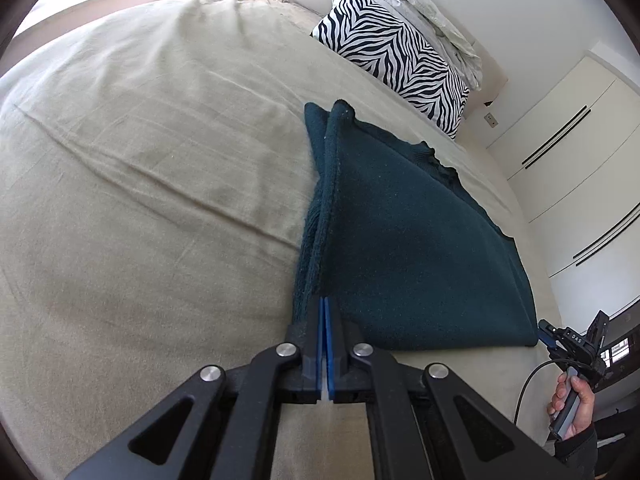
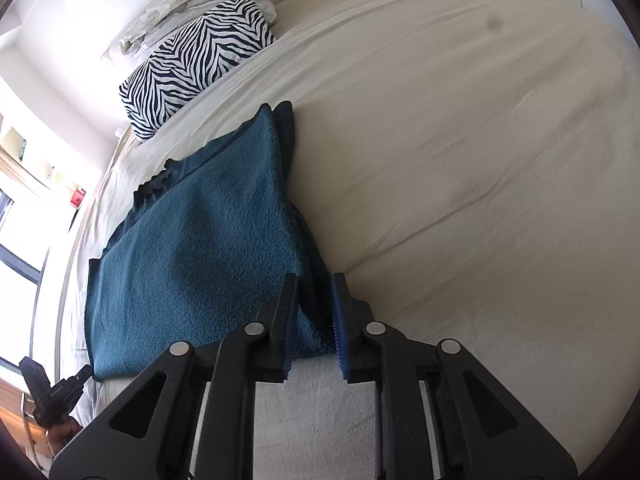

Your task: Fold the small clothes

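Note:
A dark teal knit garment (image 1: 408, 240) lies folded on the beige bed sheet (image 1: 160, 200). My left gripper (image 1: 324, 304) is shut on the garment's near edge, pinching stacked layers between its blue pads. In the right wrist view the same garment (image 2: 200, 248) lies to the left. My right gripper (image 2: 316, 304) stands partly open around the garment's opposite near edge; the folded layers sit between its fingers, which do not squeeze the cloth. The right gripper also shows in the left wrist view (image 1: 546, 330), and the left gripper in the right wrist view (image 2: 82, 372).
A zebra-print pillow (image 1: 392, 52) and crumpled white bedding (image 1: 432, 12) lie at the head of the bed. White wardrobe doors (image 1: 580, 152) stand beside the bed. Windows and a shelf (image 2: 24, 184) line the other side. The sheet (image 2: 460, 140) stretches wide beyond the garment.

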Demonstrator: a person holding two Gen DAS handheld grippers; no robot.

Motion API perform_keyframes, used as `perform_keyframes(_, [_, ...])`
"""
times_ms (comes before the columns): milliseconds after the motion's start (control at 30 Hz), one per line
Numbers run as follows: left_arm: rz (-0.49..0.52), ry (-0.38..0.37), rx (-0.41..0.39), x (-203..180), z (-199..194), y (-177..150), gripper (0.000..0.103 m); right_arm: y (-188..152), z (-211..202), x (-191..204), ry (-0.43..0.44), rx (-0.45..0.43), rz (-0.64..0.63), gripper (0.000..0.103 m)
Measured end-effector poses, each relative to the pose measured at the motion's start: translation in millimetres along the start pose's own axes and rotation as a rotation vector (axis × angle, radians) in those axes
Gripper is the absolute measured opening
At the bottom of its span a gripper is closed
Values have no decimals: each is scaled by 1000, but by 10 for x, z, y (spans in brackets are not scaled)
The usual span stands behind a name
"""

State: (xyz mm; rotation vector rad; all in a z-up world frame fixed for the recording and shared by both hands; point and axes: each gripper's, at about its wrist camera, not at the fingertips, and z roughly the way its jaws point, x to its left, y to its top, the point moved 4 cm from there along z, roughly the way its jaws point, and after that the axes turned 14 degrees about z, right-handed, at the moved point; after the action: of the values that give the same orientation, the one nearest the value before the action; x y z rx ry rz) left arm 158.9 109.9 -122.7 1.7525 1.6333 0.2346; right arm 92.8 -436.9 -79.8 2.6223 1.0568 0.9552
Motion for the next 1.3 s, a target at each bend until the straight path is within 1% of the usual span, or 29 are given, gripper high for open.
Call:
perform_keyframes(33, [21,26,-21,-27,-62,65,3,29,-86,32,17,-32,8,51])
perform_keyframes(67, [44,42,-41,-60,-109,143,3,64,-175,83,40,-69,14,64])
perform_keyframes(100, [69,61,-56,-103,-134,242,4,100,-242,165,68,-97,8,66])
perform_keyframes(133, [98,81,-68,-156,-136,351,12,136,-279,284,96,-107,-15,66])
perform_keyframes(167, [130,95,-77,-229,-110,468,18,157,-277,423,126,-105,-39,66])
perform_keyframes(233, [201,109,-96,-415,8,710,34,184,-173,767,197,-55,-87,66])
perform_keyframes(267, [242,121,-97,-518,106,826,37,183,-80,941,227,-23,-107,66])
perform_keyframes(333, [311,152,-96,-714,334,1040,39,159,140,1307,293,47,-133,66])
perform_keyframes(400, [378,190,-77,-871,602,1214,41,105,423,1647,355,125,-146,64])
perform_keyframes(467, [414,225,-62,-938,859,1326,41,30,740,1935,395,199,-131,64])
perform_keyframes(567, [384,248,14,-826,1252,1366,41,-98,1198,2279,471,312,-89,63])
perform_keyframes(633, [349,259,70,-652,1470,1261,44,-192,1498,2417,493,386,-60,63])
perform_keyframes(667, [349,242,37,-604,1489,1211,45,-217,1658,2431,475,405,-45,63])
perform_keyframes(700, [354,230,6,-585,1471,1185,45,-215,1785,2405,444,404,-34,62])
perform_keyframes(733, [358,225,1,-577,1466,1174,45,-201,1882,2333,435,393,-18,51])
perform_keyframes(767, [361,223,0,-581,1469,1178,45,-146,1935,2268,445,385,4,35])
perform_keyframes(833, [360,216,4,-573,1491,1188,46,35,1985,2052,499,375,83,23])
perform_keyframes(867, [357,212,2,-569,1491,1185,46,133,1976,1939,534,357,128,22])
perform_keyframes(900, [355,210,-2,-564,1494,1185,47,245,1950,1814,547,324,157,22])
perform_keyframes(933, [356,210,-6,-564,1496,1181,47,370,1907,1666,537,280,182,22])
perform_keyframes(967, [358,212,-9,-570,1496,1178,47,489,1860,1503,506,232,212,22])
perform_keyframes(1067, [362,216,-12,-584,1500,1168,47,772,1751,1085,490,132,310,22])
perform_keyframes(1100, [362,216,-12,-580,1498,1166,47,830,1694,1011,465,98,317,22])
perform_keyframes(1167, [362,215,-15,-574,1488,1156,47,931,1543,883,358,27,300,23])
perform_keyframes(1200, [362,216,-16,-574,1486,1152,47,941,1479,861,326,6,293,25])
perform_keyframes(1267, [362,219,-19,-580,1488,1149,47,885,1359,900,304,13,255,26])
perform_keyframes(1300, [364,222,-20,-585,1488,1146,47,803,1301,998,307,30,209,26])
